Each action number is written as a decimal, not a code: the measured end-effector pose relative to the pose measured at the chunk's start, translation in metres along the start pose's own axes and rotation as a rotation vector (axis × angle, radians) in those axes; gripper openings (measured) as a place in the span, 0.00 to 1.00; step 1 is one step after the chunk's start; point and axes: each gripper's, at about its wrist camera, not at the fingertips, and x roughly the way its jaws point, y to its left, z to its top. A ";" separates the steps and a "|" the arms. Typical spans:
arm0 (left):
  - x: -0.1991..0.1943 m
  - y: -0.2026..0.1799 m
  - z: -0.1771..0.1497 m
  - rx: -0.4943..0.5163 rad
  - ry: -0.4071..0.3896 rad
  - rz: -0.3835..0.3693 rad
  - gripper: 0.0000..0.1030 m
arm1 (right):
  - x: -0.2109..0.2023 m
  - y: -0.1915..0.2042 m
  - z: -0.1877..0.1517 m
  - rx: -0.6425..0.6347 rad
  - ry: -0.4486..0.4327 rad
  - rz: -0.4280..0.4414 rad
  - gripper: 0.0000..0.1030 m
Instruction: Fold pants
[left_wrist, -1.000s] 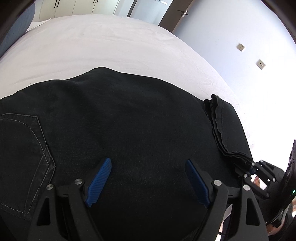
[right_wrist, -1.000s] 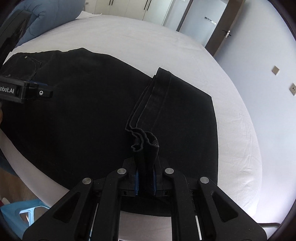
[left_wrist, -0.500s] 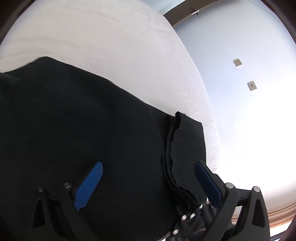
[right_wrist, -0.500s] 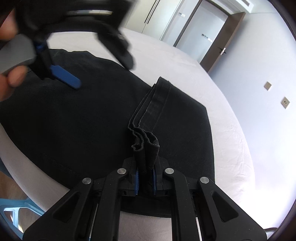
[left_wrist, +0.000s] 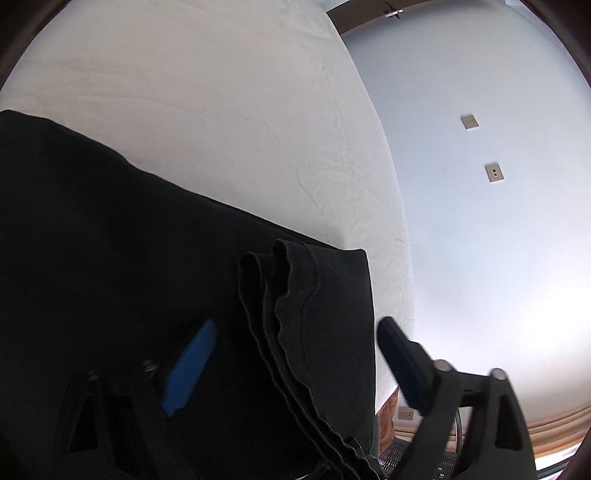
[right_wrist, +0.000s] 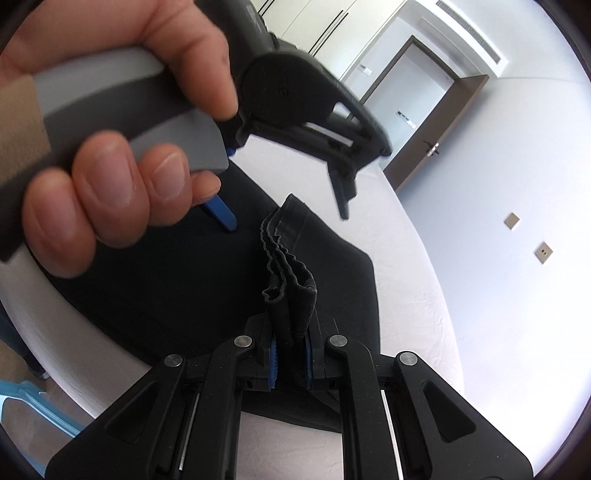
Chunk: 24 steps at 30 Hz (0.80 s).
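Black pants (left_wrist: 110, 258) lie spread on a white bed (left_wrist: 221, 110). The stacked leg hems (left_wrist: 295, 314) are folded back over the pants and stand up as a bunched ridge (right_wrist: 284, 251). My right gripper (right_wrist: 290, 350) is shut on the near end of that hem bundle. My left gripper (left_wrist: 295, 358) is open, its blue pads on either side of the hem ridge without touching it. In the right wrist view the left gripper (right_wrist: 288, 218) hovers above the far end of the hems, held by a hand (right_wrist: 110, 177).
The bed's right edge (left_wrist: 399, 258) runs close to a pale wall with two sockets (left_wrist: 494, 172). A door (right_wrist: 424, 103) stands at the far end of the room. A light blue plastic chair (right_wrist: 33, 402) sits on the floor at lower left.
My left gripper has swung right across the pants and now straddles the folded hem ridge near my right gripper. The right gripper has kept its hold on the hems.
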 end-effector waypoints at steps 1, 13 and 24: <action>0.002 -0.001 0.000 0.002 0.019 -0.008 0.54 | -0.004 0.002 0.005 -0.007 -0.003 -0.002 0.09; -0.034 -0.012 0.002 0.121 -0.016 0.035 0.07 | -0.043 0.040 0.013 -0.131 -0.036 0.030 0.09; -0.084 0.044 0.013 0.098 -0.081 0.127 0.07 | -0.066 0.133 0.041 -0.295 -0.039 0.205 0.09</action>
